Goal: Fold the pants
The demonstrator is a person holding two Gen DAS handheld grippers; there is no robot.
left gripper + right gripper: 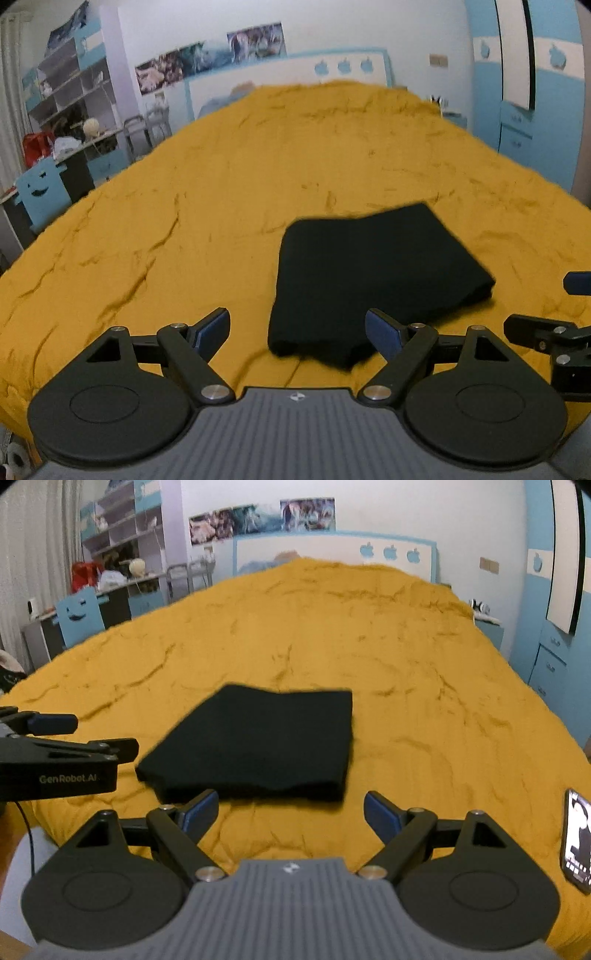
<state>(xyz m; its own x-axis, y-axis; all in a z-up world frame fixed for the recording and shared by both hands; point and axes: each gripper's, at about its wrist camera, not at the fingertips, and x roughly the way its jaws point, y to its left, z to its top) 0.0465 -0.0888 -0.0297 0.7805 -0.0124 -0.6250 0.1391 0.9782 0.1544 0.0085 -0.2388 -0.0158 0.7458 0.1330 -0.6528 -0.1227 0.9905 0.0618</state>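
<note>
Hidden: pants (373, 273) folds — black, indistinct.
Cut off: phone (576, 843), right edge.
Surface: wrinkled yellow bedspread (184, 206).
Left gripper (297, 330): spread, empty.
Right gripper (290, 812): spread, empty.

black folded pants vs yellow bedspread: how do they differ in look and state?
Colour: the black folded pants are dark and plain; the yellow bedspread is bright mustard. Extent: the pants form a compact stacked rectangle; the bedspread covers the whole bed. Surface: the pants look smooth on top; the bedspread is creased all over. Shared: both are cloth, lying flat, and neither open gripper touches them.
</note>
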